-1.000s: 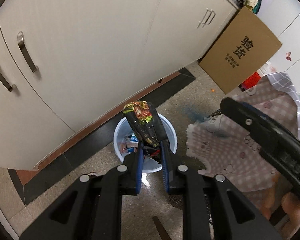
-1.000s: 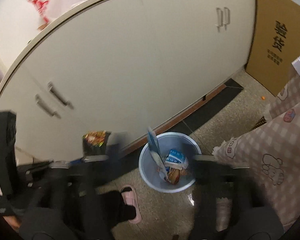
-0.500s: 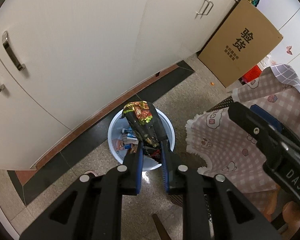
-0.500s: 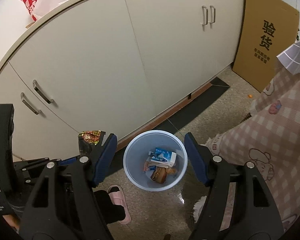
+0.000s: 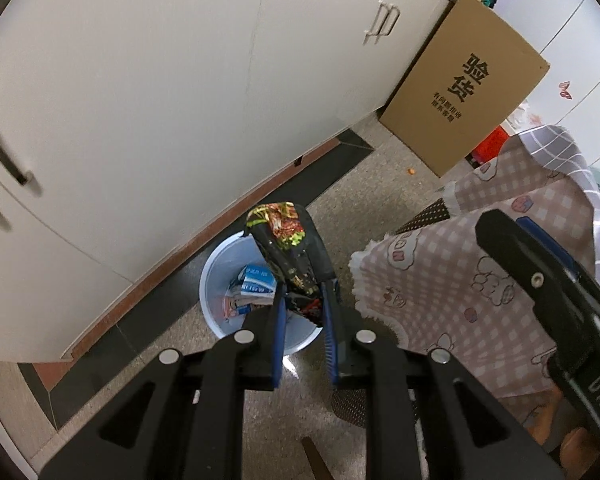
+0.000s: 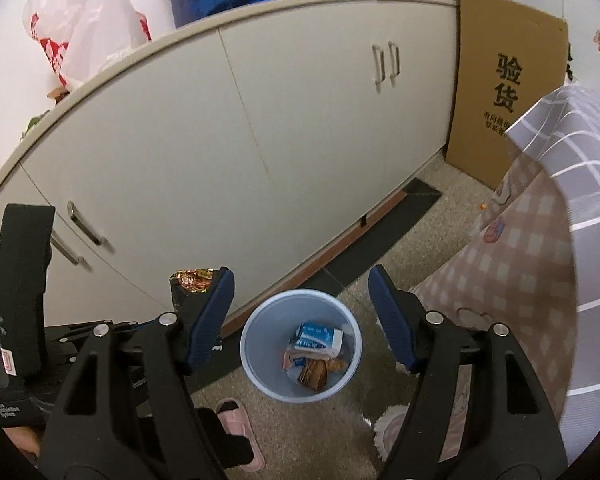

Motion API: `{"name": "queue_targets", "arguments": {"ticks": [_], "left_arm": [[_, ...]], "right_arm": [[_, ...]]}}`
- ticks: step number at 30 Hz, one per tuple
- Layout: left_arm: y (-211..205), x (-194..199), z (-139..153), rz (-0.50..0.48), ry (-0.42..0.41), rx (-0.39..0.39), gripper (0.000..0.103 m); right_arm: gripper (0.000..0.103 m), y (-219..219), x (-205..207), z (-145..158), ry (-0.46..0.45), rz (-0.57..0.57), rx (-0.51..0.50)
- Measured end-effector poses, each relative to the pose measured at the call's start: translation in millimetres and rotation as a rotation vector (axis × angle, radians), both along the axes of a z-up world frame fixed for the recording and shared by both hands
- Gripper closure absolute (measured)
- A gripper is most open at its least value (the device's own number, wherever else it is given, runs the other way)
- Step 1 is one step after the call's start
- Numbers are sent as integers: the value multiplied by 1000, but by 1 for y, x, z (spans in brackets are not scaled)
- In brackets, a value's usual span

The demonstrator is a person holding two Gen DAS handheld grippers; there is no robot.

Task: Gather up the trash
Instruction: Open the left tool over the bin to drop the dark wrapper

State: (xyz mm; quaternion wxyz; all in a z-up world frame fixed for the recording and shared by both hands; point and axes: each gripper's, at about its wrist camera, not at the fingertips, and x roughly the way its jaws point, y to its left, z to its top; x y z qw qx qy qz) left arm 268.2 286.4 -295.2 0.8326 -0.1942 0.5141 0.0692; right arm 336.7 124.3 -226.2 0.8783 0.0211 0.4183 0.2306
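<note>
My left gripper is shut on a black snack wrapper with red and green print, held upright just above the pale blue trash bin. The bin holds a blue-and-white carton and other wrappers. In the right wrist view the bin stands on the floor below my right gripper, which is open and empty. The wrapper's top and the left gripper's body show at the left there.
White cabinets run behind the bin. A cardboard box leans at the right. A pink checked tablecloth hangs at the right of the bin. A pink slipper lies on the floor near the bin.
The left gripper has moved the wrapper further over the bin. The right gripper has risen and steadied, and the bin now sits centred between its open fingers.
</note>
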Motion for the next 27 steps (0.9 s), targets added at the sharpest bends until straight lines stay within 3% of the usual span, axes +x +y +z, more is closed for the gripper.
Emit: {"name": "queue_targets", "arguments": {"ticks": [9, 13, 16, 27], "left_arm": [[-7, 9, 28, 7, -68, 68, 83], [-8, 5, 39, 27, -103, 104, 51], [-7, 2, 46, 42, -123, 134, 39], [-8, -22, 80, 86, -175, 160, 33]], "right_arm": [[32, -14, -5, 19, -69, -44, 62], [32, -17, -4, 22, -70, -53, 67], [32, -18, -6, 23, -68, -55, 73], [32, -25, -22, 51, -101, -41, 110]]}}
